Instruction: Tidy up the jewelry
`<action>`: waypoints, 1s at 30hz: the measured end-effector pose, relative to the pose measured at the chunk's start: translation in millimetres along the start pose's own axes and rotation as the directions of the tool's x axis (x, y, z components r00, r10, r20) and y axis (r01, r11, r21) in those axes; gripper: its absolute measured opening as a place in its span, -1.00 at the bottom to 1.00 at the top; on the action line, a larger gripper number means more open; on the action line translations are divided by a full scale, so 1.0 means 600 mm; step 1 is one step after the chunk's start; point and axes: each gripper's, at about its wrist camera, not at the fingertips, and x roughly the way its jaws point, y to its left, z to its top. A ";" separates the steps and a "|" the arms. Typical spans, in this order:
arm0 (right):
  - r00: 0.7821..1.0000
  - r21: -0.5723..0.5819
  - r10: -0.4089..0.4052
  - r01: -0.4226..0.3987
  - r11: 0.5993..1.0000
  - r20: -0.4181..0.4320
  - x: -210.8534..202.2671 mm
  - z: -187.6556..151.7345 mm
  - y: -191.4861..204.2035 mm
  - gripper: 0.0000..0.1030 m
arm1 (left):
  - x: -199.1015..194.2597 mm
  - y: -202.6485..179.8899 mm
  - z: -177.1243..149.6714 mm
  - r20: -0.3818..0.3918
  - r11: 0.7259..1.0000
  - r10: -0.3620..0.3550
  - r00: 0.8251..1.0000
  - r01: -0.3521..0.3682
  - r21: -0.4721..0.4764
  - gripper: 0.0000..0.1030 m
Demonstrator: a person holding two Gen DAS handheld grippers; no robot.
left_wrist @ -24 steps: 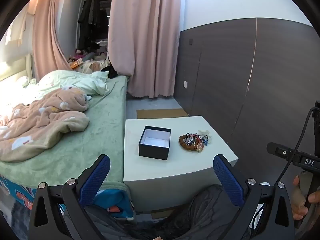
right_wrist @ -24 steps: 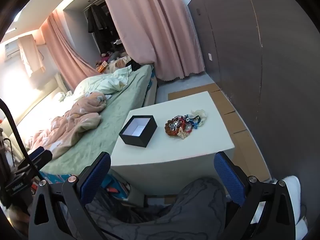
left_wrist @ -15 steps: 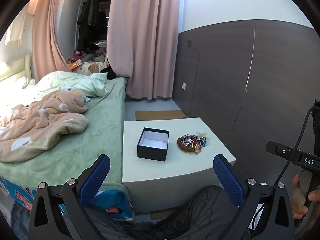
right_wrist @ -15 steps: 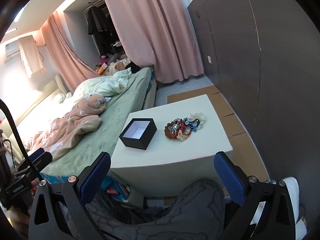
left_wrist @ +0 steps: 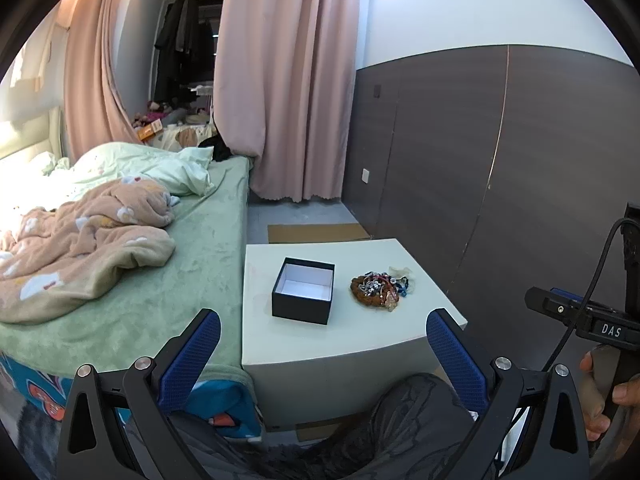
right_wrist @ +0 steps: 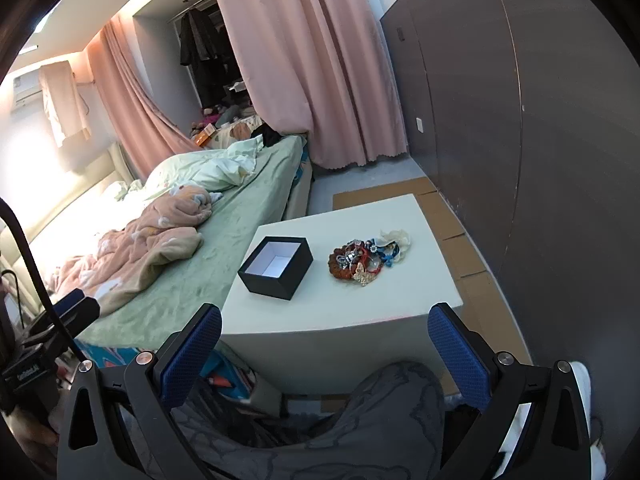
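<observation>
A pile of jewelry (left_wrist: 378, 290) lies on the small white table (left_wrist: 360, 336), right of an open black box (left_wrist: 303, 290) with a white inside. Both show in the right wrist view too: the jewelry pile (right_wrist: 366, 258) and the box (right_wrist: 276, 267) on the table (right_wrist: 340, 304). My left gripper (left_wrist: 323, 344) is open and empty, held well short of the table's near edge. My right gripper (right_wrist: 324, 344) is open and empty, also short of the table, above my knee.
A bed (left_wrist: 168, 264) with a green sheet and a pink blanket (left_wrist: 80, 248) touches the table's left side. A dark panelled wall (left_wrist: 500, 180) runs along the right. Cardboard sheets (right_wrist: 468, 264) lie on the floor beside the table. Pink curtains (left_wrist: 288, 100) hang behind.
Both grippers have drifted a little; the table, box and jewelry sit slightly nearer and lower in both views. Both grippers stay open and nothing on the table has moved.
</observation>
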 end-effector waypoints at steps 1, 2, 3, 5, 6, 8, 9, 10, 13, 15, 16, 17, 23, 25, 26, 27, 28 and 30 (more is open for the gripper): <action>1.000 -0.003 0.000 0.000 1.000 0.000 0.000 -0.001 -0.001 1.00 | -0.002 0.000 0.000 0.002 1.000 0.000 1.000 0.000 -0.002 0.99; 1.000 -0.004 0.000 0.000 1.000 0.001 0.000 -0.001 -0.001 1.00 | -0.002 0.000 -0.001 0.003 1.000 0.000 1.000 0.000 -0.002 0.99; 1.000 -0.004 -0.002 0.002 1.000 0.000 0.001 -0.001 -0.001 1.00 | -0.003 0.000 -0.001 0.003 1.000 0.000 1.000 0.000 -0.001 0.99; 1.000 -0.008 -0.005 0.005 1.000 0.001 -0.001 0.000 -0.001 1.00 | -0.003 0.001 0.000 0.003 1.000 -0.001 1.000 0.001 -0.003 0.99; 1.000 -0.011 -0.005 0.005 1.000 0.001 0.000 0.001 -0.001 1.00 | -0.003 0.002 -0.002 0.004 1.000 -0.001 1.000 0.001 -0.004 0.99; 1.000 -0.013 -0.007 0.007 1.000 0.001 -0.001 0.002 -0.002 1.00 | -0.006 0.003 -0.002 0.007 1.000 -0.001 1.000 0.001 -0.006 0.99; 1.000 -0.015 -0.007 0.007 1.000 -0.001 0.001 0.002 -0.003 1.00 | -0.007 0.003 -0.002 0.007 1.000 -0.002 1.000 0.002 -0.006 0.99; 1.000 -0.018 -0.008 0.008 1.000 -0.002 0.002 0.003 -0.004 1.00 | -0.007 0.003 -0.002 0.007 1.000 -0.002 1.000 0.002 -0.006 0.99; 1.000 -0.028 -0.011 0.011 1.000 0.000 0.003 0.002 -0.001 1.00 | -0.008 0.003 -0.004 0.008 1.000 -0.003 1.000 0.003 -0.008 0.99; 1.000 -0.029 -0.012 0.012 1.000 0.001 0.003 0.001 -0.001 1.00 | -0.009 0.003 -0.004 0.009 1.000 -0.003 1.000 0.003 -0.008 0.99; 1.000 -0.032 -0.015 0.015 0.999 0.002 0.003 0.002 -0.002 1.00 | -0.008 0.004 -0.004 0.008 1.000 -0.003 1.000 0.003 -0.008 0.99; 1.000 -0.037 -0.019 0.019 0.999 0.002 0.004 0.003 -0.002 1.00 | -0.009 0.004 -0.004 0.008 1.000 -0.003 1.000 0.003 -0.008 0.99; 1.000 -0.062 -0.031 0.031 0.998 -0.001 0.008 -0.002 0.010 1.00 | -0.012 0.006 -0.004 0.011 1.000 0.000 1.000 0.000 -0.011 0.99; 0.999 -0.069 -0.033 0.033 0.997 -0.001 0.008 -0.003 0.013 1.00 | -0.014 0.007 -0.005 0.014 1.000 0.002 1.000 -0.002 -0.012 0.99; 0.999 -0.071 -0.034 0.034 0.997 -0.001 0.008 -0.004 0.013 1.00 | -0.015 0.006 -0.005 0.015 1.000 0.002 1.000 -0.002 -0.012 0.99; 0.999 -0.075 -0.035 0.034 0.997 0.000 0.007 -0.004 0.013 1.00 | -0.015 0.008 -0.006 0.015 1.000 0.001 1.000 0.000 -0.013 0.99; 0.999 -0.080 -0.036 0.036 0.996 0.002 0.006 -0.006 0.016 1.00 | -0.015 0.007 -0.006 0.016 1.000 0.000 1.000 0.000 -0.013 0.99; 0.999 -0.088 -0.039 0.039 0.995 0.005 0.004 -0.005 0.020 1.00 | -0.015 0.007 -0.007 0.015 1.000 0.000 1.000 0.000 -0.013 0.99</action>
